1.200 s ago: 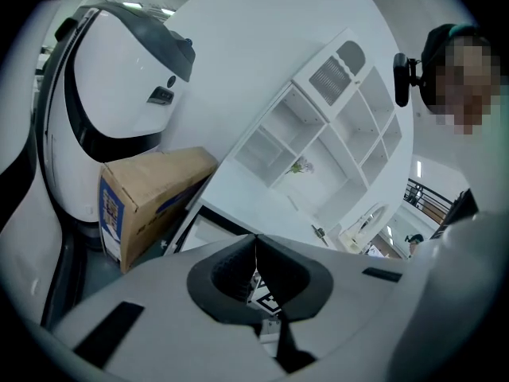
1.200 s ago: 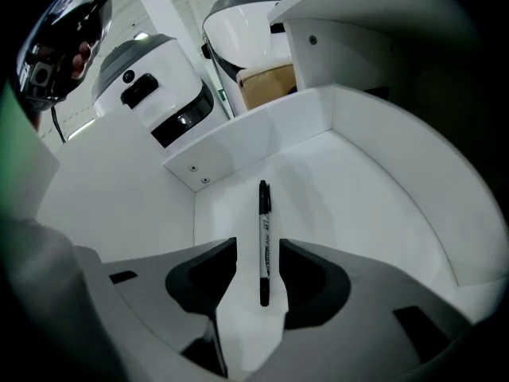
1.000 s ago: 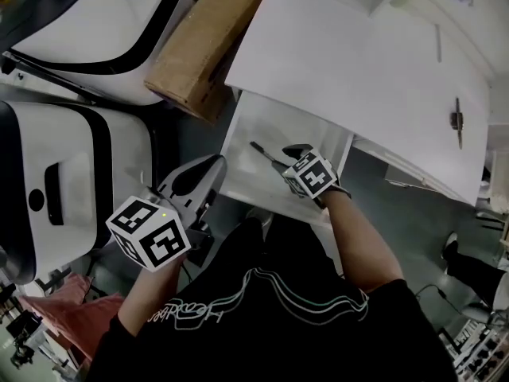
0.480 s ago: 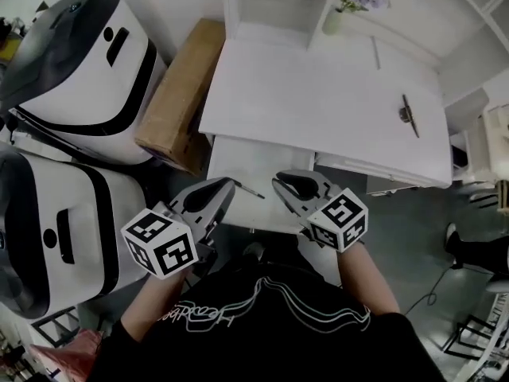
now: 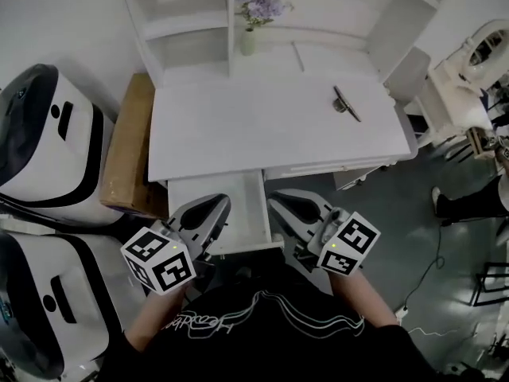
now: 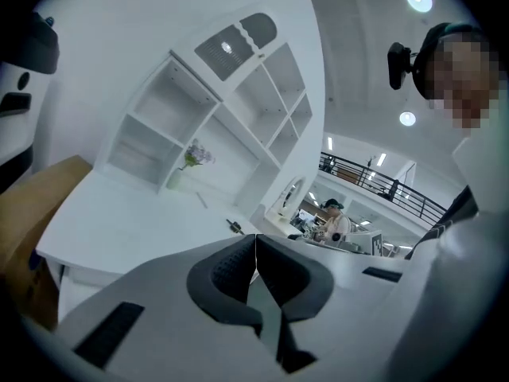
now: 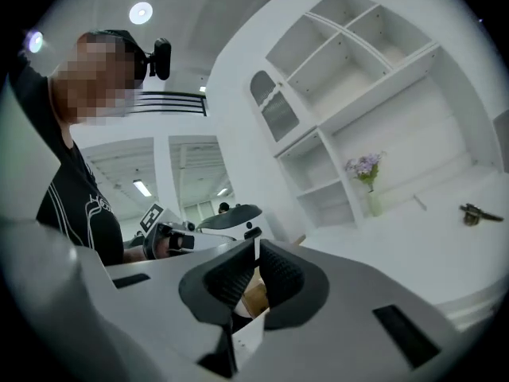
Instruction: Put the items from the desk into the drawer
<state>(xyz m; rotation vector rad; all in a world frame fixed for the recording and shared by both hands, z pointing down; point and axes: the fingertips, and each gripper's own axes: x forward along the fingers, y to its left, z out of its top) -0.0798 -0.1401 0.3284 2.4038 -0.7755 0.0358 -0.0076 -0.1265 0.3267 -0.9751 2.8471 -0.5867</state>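
**Tongs clear of the drawer; one item left**

Both tongs have lifted out to the front edge of the pulled-out drawer [image 5: 248,213]. The left tongs [image 5: 225,200] are pressed together, empty. The right tongs [image 5: 272,200] have just been closing on nothing. Well beyond the right tongs, on the desk [image 5: 238,126], lies a slim dark clip-like item [image 5: 344,103]. It is likely light, stiff and low-lying, so pinch its thicker middle. No writing is readable.

My left claw [image 5: 213,207]: jaws together, empty.
My right claw [image 5: 285,207]: jaws just closed, nothing between them.
My hands: side by side, close to my chest.
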